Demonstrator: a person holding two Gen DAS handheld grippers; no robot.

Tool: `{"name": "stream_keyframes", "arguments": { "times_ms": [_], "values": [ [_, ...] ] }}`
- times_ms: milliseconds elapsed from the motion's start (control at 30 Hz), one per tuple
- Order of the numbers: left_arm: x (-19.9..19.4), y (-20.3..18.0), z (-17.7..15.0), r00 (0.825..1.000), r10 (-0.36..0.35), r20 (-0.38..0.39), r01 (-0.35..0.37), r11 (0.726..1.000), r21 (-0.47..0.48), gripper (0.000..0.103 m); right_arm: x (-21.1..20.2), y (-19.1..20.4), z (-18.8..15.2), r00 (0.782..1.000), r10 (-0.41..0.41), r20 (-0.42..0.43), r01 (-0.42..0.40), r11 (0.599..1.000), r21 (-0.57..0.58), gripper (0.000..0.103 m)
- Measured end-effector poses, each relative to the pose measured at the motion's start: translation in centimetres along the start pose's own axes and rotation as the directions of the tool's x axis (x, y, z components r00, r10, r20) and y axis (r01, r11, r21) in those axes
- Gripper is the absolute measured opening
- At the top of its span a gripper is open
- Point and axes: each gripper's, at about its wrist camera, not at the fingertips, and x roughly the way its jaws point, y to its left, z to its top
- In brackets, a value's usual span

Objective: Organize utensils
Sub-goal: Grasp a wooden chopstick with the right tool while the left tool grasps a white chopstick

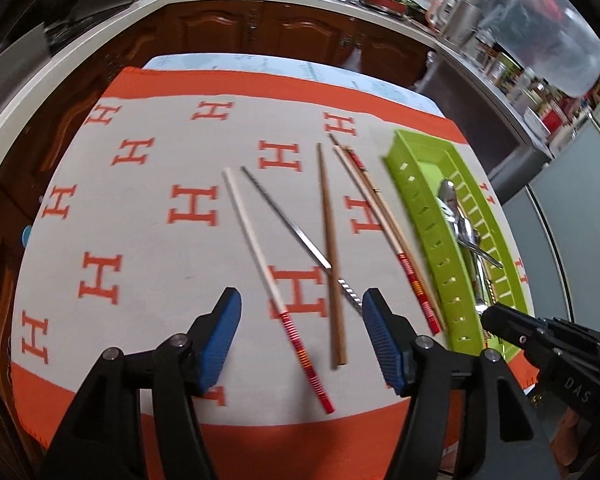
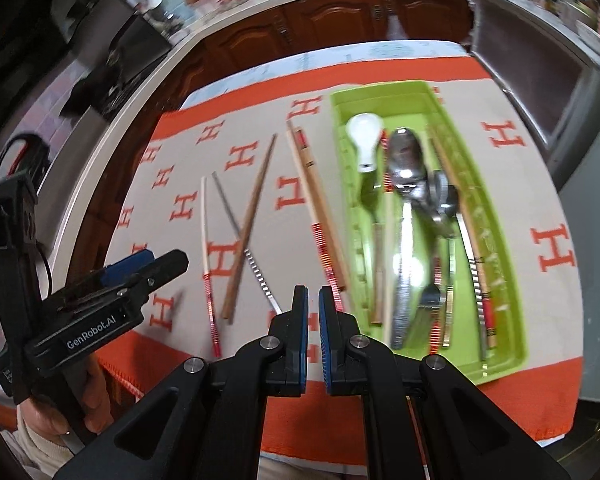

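Several chopsticks lie loose on the orange-and-cream cloth (image 1: 148, 220): a white one with a red striped end (image 1: 256, 248), a metal one (image 1: 288, 228), a brown wooden one (image 1: 329, 240) crossing it, and a pair (image 1: 384, 224) beside the green tray (image 1: 404, 176). My left gripper (image 1: 302, 308) hovers open above the near ends of the white and brown chopsticks, with nothing touching its pads. In the right wrist view the green tray (image 2: 380, 87) holds a white spoon (image 2: 366, 136), metal spoons (image 2: 406, 160), a fork and chopsticks. My right gripper (image 2: 313, 296) is shut and empty, just left of the tray's near end.
The cloth covers a small table whose near edge lies just below both grippers. Dark wooden cabinets (image 1: 220, 28) and a cluttered counter (image 1: 500, 68) run behind and to the right. A hand (image 2: 94, 400) holds the left gripper (image 2: 164, 258) at the table's left front.
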Motion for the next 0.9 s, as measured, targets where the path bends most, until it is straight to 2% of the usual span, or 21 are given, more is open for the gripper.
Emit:
{"name": "stream_keyframes", "arguments": {
  "times_ms": [100,267,500,667,800,900],
  "values": [
    [0.1,1.2,-0.3,1.000,-0.001,-0.004,0.001,1.000,-0.027,0.061,0.8,1.6,0.3,1.000,0.008,-0.019,-0.009,1.000,-0.028,0.007],
    [0.5,3.0,-0.8,1.000,0.006,-0.020,-0.007,0.998,-0.063,0.061,2.2,3.9,1.0,0.999,0.012,-0.031,-0.014,0.998,-0.058,0.024],
    [0.7,5.6,-1.1,1.000,-0.002,-0.027,0.000,0.995,-0.097,0.061,5.2,6.3,1.9,0.997,-0.006,-0.078,-0.002,0.995,-0.102,0.024],
    [1.7,7.1,-1.4,0.998,-0.027,-0.057,0.020,0.992,-0.122,0.061,7.1,6.6,2.5,0.994,0.022,-0.104,-0.031,0.996,-0.089,0.024],
    [2.8,7.2,-1.3,0.994,-0.070,-0.080,0.059,0.988,-0.141,0.058,8.6,6.7,3.3,0.991,0.028,-0.127,-0.040,0.996,-0.086,0.024],
    [3.6,6.9,-0.9,0.993,-0.077,-0.091,0.064,0.988,-0.138,0.057,10.0,6.7,4.6,0.989,0.036,-0.140,-0.046,0.997,-0.067,0.024]
  ]
}}
